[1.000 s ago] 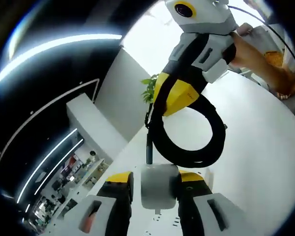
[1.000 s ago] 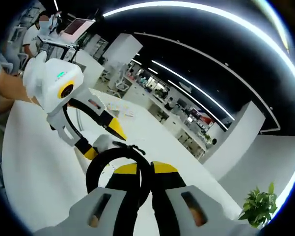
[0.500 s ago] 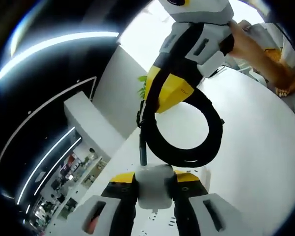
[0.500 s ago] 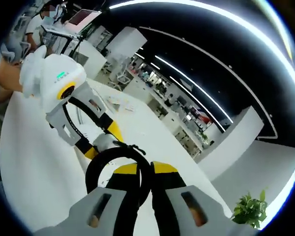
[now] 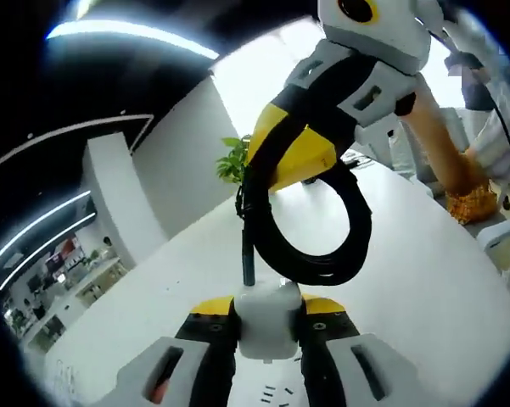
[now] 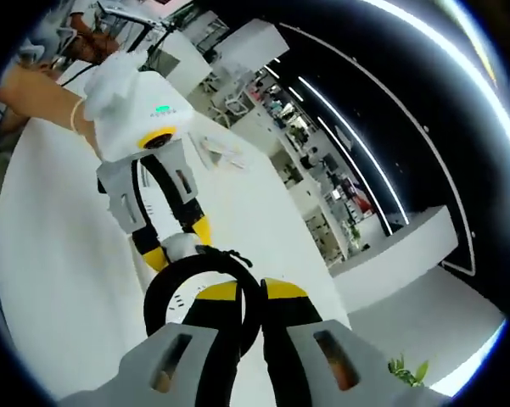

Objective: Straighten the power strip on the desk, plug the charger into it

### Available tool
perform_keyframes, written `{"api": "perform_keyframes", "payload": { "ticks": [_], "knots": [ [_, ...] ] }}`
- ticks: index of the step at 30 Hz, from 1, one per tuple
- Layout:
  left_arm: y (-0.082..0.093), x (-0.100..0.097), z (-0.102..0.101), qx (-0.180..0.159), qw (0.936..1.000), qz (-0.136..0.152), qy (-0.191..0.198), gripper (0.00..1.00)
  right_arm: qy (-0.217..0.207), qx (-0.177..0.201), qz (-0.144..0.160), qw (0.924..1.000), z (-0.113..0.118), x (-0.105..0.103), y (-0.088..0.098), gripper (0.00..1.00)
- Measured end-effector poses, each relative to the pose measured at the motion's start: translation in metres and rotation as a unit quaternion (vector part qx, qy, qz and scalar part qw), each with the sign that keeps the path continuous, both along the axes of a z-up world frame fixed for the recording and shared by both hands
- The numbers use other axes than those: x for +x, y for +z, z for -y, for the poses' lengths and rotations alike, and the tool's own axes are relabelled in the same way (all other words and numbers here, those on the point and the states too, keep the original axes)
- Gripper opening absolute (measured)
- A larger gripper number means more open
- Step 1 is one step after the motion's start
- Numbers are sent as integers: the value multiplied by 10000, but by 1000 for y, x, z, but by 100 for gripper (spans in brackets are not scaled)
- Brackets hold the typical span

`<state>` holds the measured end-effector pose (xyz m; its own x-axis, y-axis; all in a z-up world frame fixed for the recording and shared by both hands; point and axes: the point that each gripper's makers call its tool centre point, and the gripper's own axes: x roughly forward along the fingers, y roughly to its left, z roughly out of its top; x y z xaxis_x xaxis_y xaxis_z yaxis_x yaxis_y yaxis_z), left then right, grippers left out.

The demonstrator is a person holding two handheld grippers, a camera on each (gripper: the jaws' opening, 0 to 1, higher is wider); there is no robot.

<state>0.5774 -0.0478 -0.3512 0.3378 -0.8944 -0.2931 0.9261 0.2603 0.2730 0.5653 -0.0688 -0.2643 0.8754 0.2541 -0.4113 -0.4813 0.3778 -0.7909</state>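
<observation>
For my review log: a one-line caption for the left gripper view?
Left tool grips the white charger above the white desk; right tool holds its coiled black cable.

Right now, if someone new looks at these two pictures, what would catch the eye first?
The coiled black cable hangs in mid-air above the white desk, pinched by the right gripper. Just below it, the left gripper clamps the white charger. A green plant stands behind.

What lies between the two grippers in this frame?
The coiled black cable spans the gap in the left gripper view: the right gripper pinches its top, and the left gripper holds the white charger below.
</observation>
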Motion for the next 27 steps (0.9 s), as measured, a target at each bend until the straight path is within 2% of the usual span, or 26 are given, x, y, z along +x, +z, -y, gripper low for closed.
{"api": "perform_keyframes", "payload": {
  "ticks": [4, 8, 11, 17, 20, 22, 27],
  "knots": [
    [-3, 0, 3, -220, 9980, -450, -393, 26, 28, -231, -166, 9996, -3, 6, -1, 6],
    [-6, 4, 5, -317, 9950, -658, -680, 26, -36, -561, -420, 9975, -5, 12, -3, 6],
    [-9, 5, 7, -359, 9913, -933, -851, 26, -106, -772, -640, 9949, -6, 15, -6, 6],
    [-10, 6, 10, -517, 9851, -1224, -1091, 26, -192, -829, -885, 9924, -6, 21, -7, 6],
    [-12, 2, 10, -619, 9791, -1475, -1255, 26, -174, -832, -1053, 9908, -6, 21, -9, 6],
    [-13, 0, 10, -650, 9772, -1541, -1311, 26, -166, -850, -1174, 9893, -7, 21, -11, 6],
    [-13, -1, 11, -700, 9762, -1556, -1340, 26, -181, -977, -1212, 9876, -10, 21, -13, 6]
  ]
}}
